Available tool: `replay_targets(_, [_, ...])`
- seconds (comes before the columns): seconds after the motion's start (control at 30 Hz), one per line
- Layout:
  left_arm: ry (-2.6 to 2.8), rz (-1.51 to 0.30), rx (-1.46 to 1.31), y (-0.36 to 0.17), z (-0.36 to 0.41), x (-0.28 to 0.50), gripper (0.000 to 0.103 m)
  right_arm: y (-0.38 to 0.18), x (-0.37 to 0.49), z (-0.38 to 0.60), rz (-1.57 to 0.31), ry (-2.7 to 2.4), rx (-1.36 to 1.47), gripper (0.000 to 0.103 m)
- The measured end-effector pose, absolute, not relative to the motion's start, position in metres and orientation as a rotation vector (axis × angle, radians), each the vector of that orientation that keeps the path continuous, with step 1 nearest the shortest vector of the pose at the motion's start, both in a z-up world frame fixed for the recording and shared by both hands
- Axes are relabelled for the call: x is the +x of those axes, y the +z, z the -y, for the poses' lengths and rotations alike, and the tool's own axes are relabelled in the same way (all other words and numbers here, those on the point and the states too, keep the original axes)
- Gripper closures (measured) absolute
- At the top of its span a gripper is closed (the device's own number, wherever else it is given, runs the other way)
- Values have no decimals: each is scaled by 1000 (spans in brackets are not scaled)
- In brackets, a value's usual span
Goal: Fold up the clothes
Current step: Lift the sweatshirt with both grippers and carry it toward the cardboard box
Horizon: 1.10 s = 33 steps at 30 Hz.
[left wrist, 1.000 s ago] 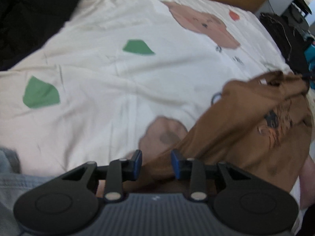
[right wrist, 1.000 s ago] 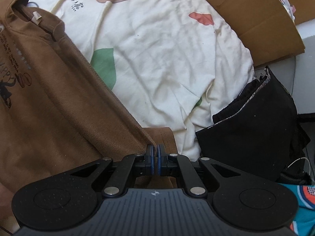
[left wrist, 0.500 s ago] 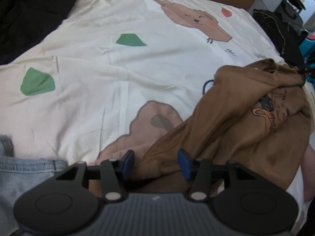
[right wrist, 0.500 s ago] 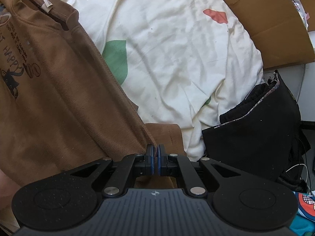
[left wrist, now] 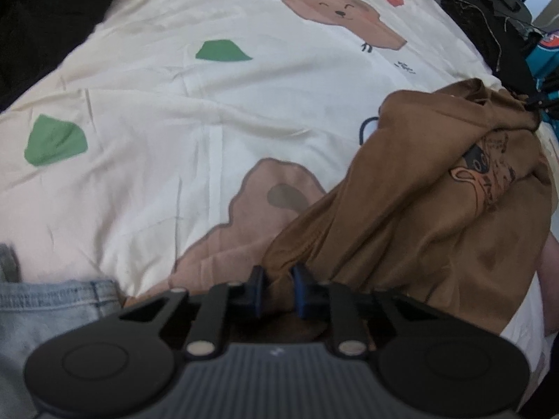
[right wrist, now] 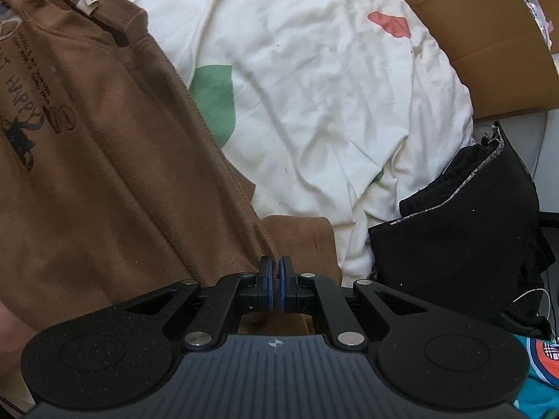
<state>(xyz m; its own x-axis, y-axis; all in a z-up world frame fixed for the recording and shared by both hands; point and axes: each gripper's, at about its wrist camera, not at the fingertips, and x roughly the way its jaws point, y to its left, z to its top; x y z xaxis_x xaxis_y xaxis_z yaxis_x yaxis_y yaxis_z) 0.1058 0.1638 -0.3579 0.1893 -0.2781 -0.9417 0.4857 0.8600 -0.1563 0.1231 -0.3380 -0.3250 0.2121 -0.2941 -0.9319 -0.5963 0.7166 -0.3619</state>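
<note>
A brown sweatshirt (left wrist: 419, 209) with a dark cartoon print lies bunched on the right of a cream bed sheet (left wrist: 174, 104). My left gripper (left wrist: 278, 281) is at its near lower edge. Its jaws are closing, and a fold of the brown cloth is pinched between the blue pads (left wrist: 259, 279). In the right wrist view the sweatshirt (right wrist: 104, 174) spreads over the left half, collar and label at the top left. My right gripper (right wrist: 276, 279) is shut on a thin edge of that brown cloth beside a sleeve cuff (right wrist: 300, 234).
The sheet (right wrist: 332, 104) has green, red and brown animal prints. Light blue jeans (left wrist: 52, 307) lie at the near left. Dark clothing (left wrist: 42, 17) sits at the far left. A black garment (right wrist: 471, 216) lies off the bed's right edge, below brown cardboard (right wrist: 471, 35).
The left jaws stood apart around the sweatshirt's edge, widened a little, and have now closed on the fold. The right gripper has stayed shut on the cloth.
</note>
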Motion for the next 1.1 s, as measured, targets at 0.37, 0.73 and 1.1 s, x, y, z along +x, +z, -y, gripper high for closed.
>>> replay_targets(0.37, [-417,-1049,230,-314,-174,106,96,-299,138,338,-1223,162,-843,102])
replay_targets(0.73, [-301,-947,-76,-294,-212,146,97,-276,182,336,-1076,100,-826,102])
replay_targets(1.1, [-232,-885,-76,-297,-213,194,97,-289,239,328,-1016,103,-825,102])
